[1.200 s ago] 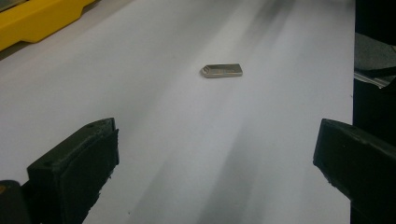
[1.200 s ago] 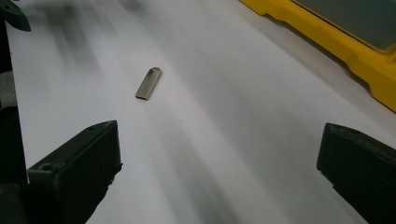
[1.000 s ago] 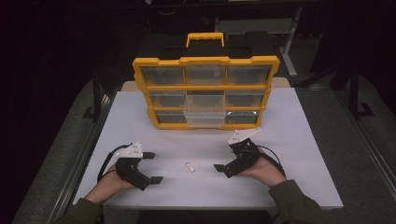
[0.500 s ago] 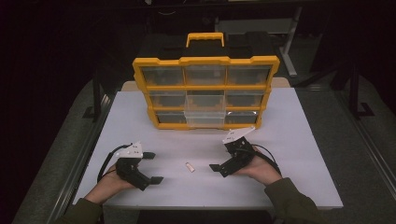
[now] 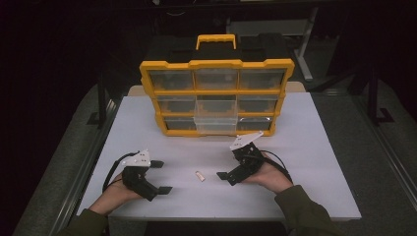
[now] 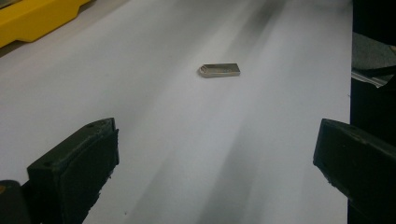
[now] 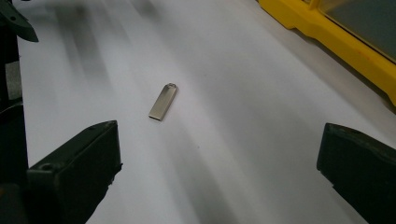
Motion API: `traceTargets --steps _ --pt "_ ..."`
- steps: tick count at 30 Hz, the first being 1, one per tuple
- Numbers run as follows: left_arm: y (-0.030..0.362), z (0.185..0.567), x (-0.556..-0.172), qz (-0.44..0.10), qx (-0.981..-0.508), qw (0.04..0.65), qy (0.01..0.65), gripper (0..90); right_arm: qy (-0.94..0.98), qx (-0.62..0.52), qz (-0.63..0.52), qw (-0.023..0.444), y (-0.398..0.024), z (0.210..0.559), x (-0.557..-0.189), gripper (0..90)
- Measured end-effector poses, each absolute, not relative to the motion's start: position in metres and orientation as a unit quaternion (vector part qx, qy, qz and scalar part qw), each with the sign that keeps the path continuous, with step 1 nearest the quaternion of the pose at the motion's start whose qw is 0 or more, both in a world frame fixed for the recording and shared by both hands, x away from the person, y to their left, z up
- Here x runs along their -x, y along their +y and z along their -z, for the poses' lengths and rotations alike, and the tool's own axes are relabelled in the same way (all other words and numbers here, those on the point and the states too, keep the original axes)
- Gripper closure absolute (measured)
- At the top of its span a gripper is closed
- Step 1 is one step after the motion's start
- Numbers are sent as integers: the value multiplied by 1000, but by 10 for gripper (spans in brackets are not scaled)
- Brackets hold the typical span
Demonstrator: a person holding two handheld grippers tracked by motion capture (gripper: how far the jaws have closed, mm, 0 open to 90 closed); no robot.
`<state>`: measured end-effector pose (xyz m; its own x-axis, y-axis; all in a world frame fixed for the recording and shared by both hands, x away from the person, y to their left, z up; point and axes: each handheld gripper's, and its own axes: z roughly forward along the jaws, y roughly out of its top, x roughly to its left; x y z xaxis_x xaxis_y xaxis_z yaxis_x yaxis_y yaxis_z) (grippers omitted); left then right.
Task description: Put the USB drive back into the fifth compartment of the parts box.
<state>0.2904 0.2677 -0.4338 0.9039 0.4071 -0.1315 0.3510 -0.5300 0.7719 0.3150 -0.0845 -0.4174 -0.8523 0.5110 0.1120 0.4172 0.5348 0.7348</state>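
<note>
A small silver metal stick (image 5: 199, 175) lies flat on the white table between my two grippers. My left gripper (image 5: 161, 176) rests on the table to its left, open and holding nothing. My right gripper (image 5: 228, 162) stands open just right of the stick, its jaws pointing toward it. In the left gripper view the stick (image 6: 219, 70) lies ahead of the wide-apart jaws of my left gripper (image 6: 215, 163). The right gripper view has the stick (image 7: 163, 101) a little ahead and left of centre of my right gripper (image 7: 217, 168), not between the jaws.
A yellow organiser case (image 5: 216, 98) with clear drawers stands upright at the back of the white table (image 5: 314, 147); its yellow base (image 7: 327, 32) runs along the upper right of the right gripper view. Dark floor surrounds the table.
My right gripper has slid left and slightly toward the front, closing in on the metal stick. The left gripper and the stick have stayed put.
</note>
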Motion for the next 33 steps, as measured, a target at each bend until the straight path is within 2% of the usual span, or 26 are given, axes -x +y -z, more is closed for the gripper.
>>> traceTargets --steps 33 --pt "268 433 -290 -32 -874 434 215 0 881 -250 -399 54 -63 413 -322 0"
